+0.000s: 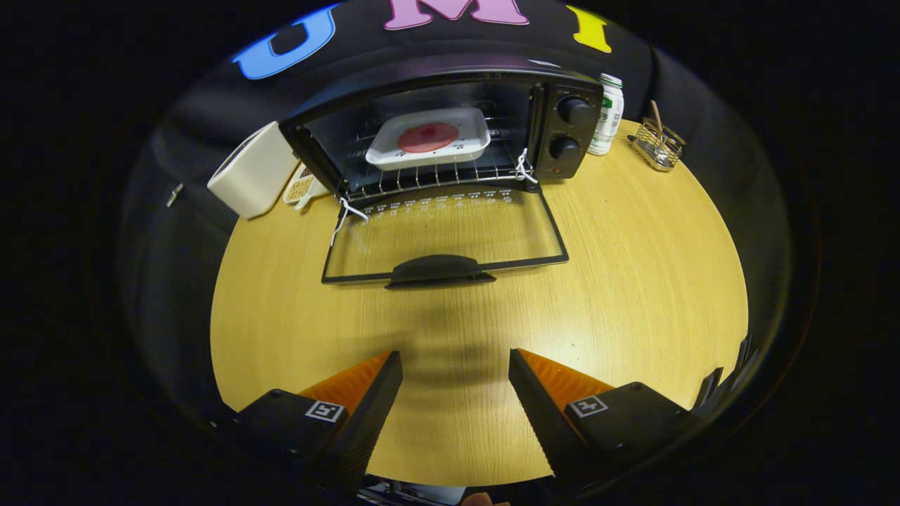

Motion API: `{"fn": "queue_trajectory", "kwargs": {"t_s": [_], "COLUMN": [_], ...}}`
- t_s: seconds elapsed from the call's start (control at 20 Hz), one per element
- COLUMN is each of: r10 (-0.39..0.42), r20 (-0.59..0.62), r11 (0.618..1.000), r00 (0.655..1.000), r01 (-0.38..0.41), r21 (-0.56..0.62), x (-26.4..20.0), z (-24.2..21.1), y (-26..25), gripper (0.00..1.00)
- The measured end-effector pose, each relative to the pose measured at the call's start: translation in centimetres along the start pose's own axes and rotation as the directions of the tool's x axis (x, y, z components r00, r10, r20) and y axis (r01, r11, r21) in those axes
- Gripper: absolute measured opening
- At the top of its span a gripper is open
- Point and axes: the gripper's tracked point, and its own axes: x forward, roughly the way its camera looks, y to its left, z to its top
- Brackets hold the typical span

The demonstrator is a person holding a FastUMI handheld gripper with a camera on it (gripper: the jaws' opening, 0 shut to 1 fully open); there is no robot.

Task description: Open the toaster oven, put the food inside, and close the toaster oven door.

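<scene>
While the gripper [455, 365] hangs low over the wooden table [633, 281], its two fingers spread wide and hold nothing. Beyond them, upper centre, one toaster oven [562, 126] stands with its door [443, 239] folded flat, one tray of food [429, 138] on its rack. One white bottle [607, 116] and one wire holder [657, 144] stand at its right side, a white box [253, 172] at its left.

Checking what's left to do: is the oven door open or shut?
Open. The door lies flat on the table, the tray sits inside, and the tool is open, short of it.
</scene>
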Motion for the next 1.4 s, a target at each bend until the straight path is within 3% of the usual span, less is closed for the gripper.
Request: {"fn": "queue_trajectory", "kwargs": {"t_s": [0.35,0.75,1.0,1.4], "r10": [-0.062,-0.107,-0.127,-0.074], "r20": [0.091,0.086,0.094,0.124], "r11": [0.997,0.994,0.991,0.997], "r00": [0.994,0.990,0.987,0.990], "r01": [0.066,0.104,0.130,0.076], "r21": [-0.033,0.046,-0.025,-0.007], "x": [4.7,8.5,8.4,5.6], "z": [1.6,4.0,4.4,5.2], "y": [1.3,1.4,1.5,1.8], "gripper": [0.99,0.99,0.97,0.96]}}
